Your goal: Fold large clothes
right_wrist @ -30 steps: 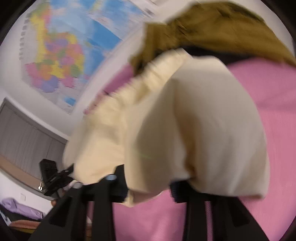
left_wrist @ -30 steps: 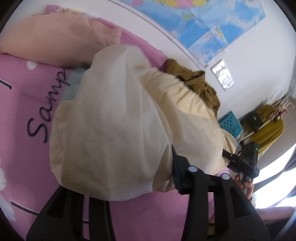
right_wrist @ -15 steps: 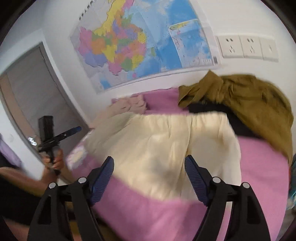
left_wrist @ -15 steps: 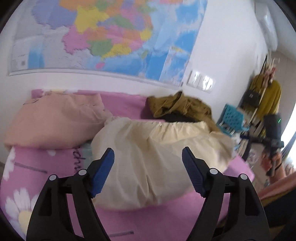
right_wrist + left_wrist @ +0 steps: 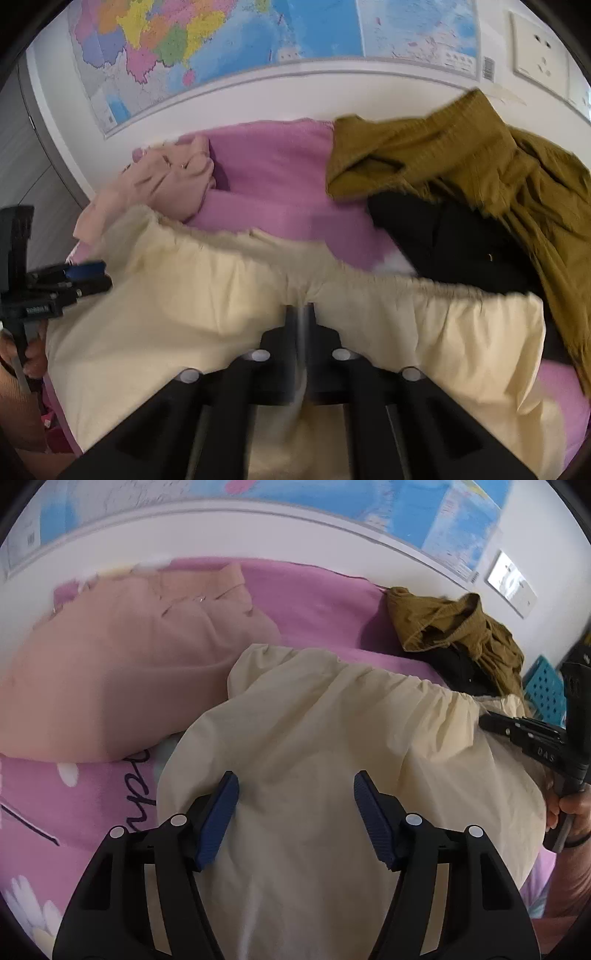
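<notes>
Your cream garment (image 5: 332, 738) lies spread on the pink bed cover (image 5: 314, 594), its gathered elastic edge (image 5: 369, 284) running across the far side, toward the wall with the map (image 5: 221, 44). A peach garment (image 5: 122, 672) sits beside it on the left, and an olive garment (image 5: 480, 158) with something black (image 5: 454, 240) under it lies beyond the right end.

Your left tool (image 5: 293, 823) stands wide over the near part of the cream cloth; its jaws have just been narrowing a little, and although the cloth lies between and beneath the blue pads (image 5: 218, 823), they do not pinch it. Your right tool (image 5: 301, 314) has just snapped shut, and its tips sit right at a puckered dip in the gathered edge. It seems to have nipped that edge, though the blur there keeps me from being sure how much cloth it caught.

Judge this fabric as light, thin and limp. It will sag and billow when lifted, will not hold a crease unaided, and may slide out of a shallow pinch. The elastic edge is the thickest, most bunched part, so take it there, well inside the pads. Bring your left tool up to the same edge, well apart from the right, so the cloth hangs evenly. Keep clear of the olive garment near the right end, or you may drag it along.
</notes>
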Available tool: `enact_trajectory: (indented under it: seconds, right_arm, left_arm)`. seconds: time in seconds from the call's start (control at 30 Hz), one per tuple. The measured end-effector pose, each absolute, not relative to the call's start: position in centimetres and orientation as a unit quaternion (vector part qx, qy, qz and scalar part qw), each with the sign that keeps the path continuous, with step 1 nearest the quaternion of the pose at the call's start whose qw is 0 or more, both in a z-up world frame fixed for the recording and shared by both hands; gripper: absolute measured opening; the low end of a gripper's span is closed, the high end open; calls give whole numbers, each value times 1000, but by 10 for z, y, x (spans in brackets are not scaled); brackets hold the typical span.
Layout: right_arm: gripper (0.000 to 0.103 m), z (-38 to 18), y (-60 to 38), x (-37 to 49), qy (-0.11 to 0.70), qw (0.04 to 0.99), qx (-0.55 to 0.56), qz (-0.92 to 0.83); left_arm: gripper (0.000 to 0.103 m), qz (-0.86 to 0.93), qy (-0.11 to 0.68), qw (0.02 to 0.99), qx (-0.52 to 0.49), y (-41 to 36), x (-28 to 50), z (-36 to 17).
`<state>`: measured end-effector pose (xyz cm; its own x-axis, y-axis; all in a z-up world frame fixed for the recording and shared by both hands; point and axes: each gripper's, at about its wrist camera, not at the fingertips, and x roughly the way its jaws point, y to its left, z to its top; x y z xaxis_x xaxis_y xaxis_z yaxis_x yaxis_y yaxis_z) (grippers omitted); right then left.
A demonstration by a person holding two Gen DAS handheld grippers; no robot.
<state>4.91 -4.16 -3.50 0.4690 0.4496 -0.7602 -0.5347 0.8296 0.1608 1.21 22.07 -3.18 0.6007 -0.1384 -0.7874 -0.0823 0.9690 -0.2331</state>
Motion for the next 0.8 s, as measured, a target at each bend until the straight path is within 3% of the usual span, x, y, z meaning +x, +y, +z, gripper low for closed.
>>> enact_trajectory:
  seconds: [0.1, 0.33, 0.43, 0.47, 0.5, 0.63, 0.73, 0.77, 0.8]
  right_arm:
    - [2, -28, -33, 58, 411, 864, -58, 284]
    - [3, -62, -24, 85, 465, 830, -37, 307]
    - [25, -38, -59, 77, 460, 822, 38, 333]
    - [44, -28, -69, 69, 450, 827, 44, 334]
    - [51, -14, -83, 56, 429, 838, 44, 335]
    - [50, 11, -138, 12, 381, 876, 19, 295]
    - [31, -22, -168, 14, 426, 869, 19, 251]
    - [27, -33, -177, 19, 437, 867, 23, 237]
    - [30, -50, -188, 26, 449, 862, 37, 233]
  left_arm:
    - [65, -22, 445, 882, -153, 232, 13, -38]
    - [64, -22, 440, 883, -161, 238, 8, -49]
    - [62, -5, 436, 886, -155, 236, 1, -39]
    - [62, -3, 429, 891, -150, 233, -3, -33]
    - [64, -3, 422, 895, -143, 231, -7, -29]
    - [71, 0, 417, 902, -113, 227, -15, -24]
    - [71, -1, 437, 890, -132, 236, -9, -40]
    - [71, -2, 439, 887, -145, 241, -8, -45]
    - [71, -6, 437, 885, -159, 247, -7, -51]
